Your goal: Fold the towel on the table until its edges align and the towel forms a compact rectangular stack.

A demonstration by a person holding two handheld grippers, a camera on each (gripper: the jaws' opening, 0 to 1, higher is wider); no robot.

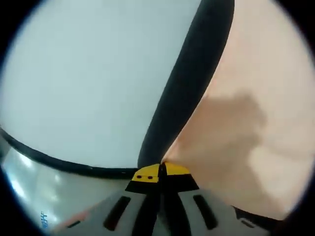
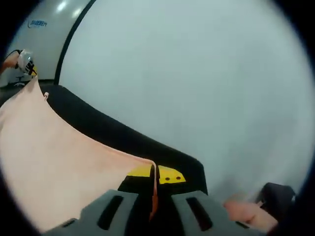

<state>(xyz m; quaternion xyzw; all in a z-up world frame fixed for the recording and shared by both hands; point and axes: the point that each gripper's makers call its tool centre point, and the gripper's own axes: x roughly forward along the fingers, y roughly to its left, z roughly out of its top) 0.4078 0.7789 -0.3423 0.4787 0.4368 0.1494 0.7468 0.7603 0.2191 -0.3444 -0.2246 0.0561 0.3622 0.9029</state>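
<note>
Between both tools (image 1: 160,173) (image 2: 153,175), pinched peach towel (image 2: 44,152), white table (image 2: 197,78) beyond

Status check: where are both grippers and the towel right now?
Left gripper shut on a towel corner. Right gripper shut on another corner, towel stretched between. Black table beneath, nothing in the way.

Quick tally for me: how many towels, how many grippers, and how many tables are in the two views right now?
Pink towel: 1
Grippers: 2, the left gripper and the right gripper, each shut on a towel corner
White table with dark edge: 1
Total: 4
</note>
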